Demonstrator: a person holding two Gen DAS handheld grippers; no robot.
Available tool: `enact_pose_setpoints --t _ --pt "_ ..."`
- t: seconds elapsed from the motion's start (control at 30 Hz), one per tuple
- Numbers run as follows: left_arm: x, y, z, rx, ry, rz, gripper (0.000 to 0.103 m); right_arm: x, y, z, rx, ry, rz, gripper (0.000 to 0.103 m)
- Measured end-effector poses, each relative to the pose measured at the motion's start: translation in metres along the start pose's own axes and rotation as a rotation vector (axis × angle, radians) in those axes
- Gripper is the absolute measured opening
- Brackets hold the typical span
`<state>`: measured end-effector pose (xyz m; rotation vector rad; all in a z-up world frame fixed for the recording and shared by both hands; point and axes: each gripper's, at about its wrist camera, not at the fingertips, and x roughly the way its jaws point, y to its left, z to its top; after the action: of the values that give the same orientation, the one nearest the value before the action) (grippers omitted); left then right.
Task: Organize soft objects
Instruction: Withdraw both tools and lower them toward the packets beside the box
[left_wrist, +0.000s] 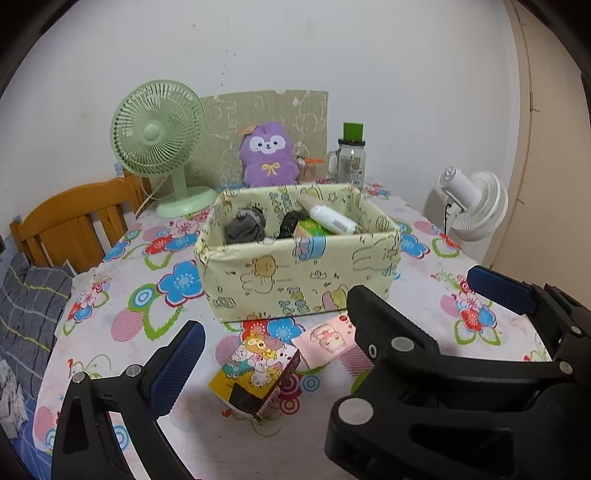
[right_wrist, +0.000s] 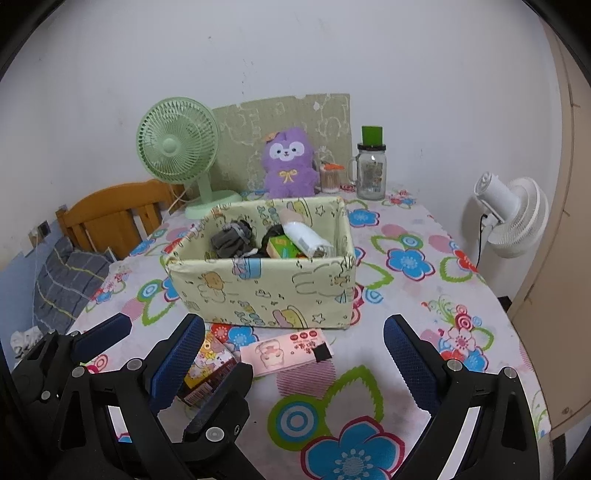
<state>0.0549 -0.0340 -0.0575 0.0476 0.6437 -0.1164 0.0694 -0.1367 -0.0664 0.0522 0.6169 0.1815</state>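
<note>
A pale yellow fabric box (left_wrist: 295, 280) (right_wrist: 266, 284) with cartoon prints stands mid-table. It holds grey socks (left_wrist: 245, 225) (right_wrist: 232, 238), a dark bundle, a green packet (right_wrist: 284, 247) and a white tube (left_wrist: 332, 218) (right_wrist: 304, 236). A colourful cartoon packet (left_wrist: 258, 373) (right_wrist: 210, 369) and a pink tissue pack (left_wrist: 327, 338) (right_wrist: 284, 350) lie in front of the box. My left gripper (left_wrist: 332, 325) is open above them. My right gripper (right_wrist: 295, 354) is open and empty, just right of the left one. A purple plush (left_wrist: 267, 155) (right_wrist: 290, 162) sits behind the box.
A green desk fan (left_wrist: 162, 140) (right_wrist: 181, 147) stands at the back left, a glass jar with green lid (left_wrist: 351, 155) (right_wrist: 371, 166) at the back right, and a white fan (left_wrist: 476, 203) (right_wrist: 513, 218) off the right edge. A wooden chair (left_wrist: 70, 229) stands to the left.
</note>
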Motion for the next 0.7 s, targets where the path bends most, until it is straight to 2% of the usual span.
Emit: enact_pose_setpoints --t 0.4,0.7 --pt "0.033 0.008 -0.014 0.006 0.078 -0.013 0.103 0.034 0.001 -0.015 0.001 0.070 -0.003 0.099" --pt "0.058 0.018 -0.023 0.019 0.127 -0.026 0.095 0.060 -0.002 -0.025 0.002 0.124 -0.024 0.099"
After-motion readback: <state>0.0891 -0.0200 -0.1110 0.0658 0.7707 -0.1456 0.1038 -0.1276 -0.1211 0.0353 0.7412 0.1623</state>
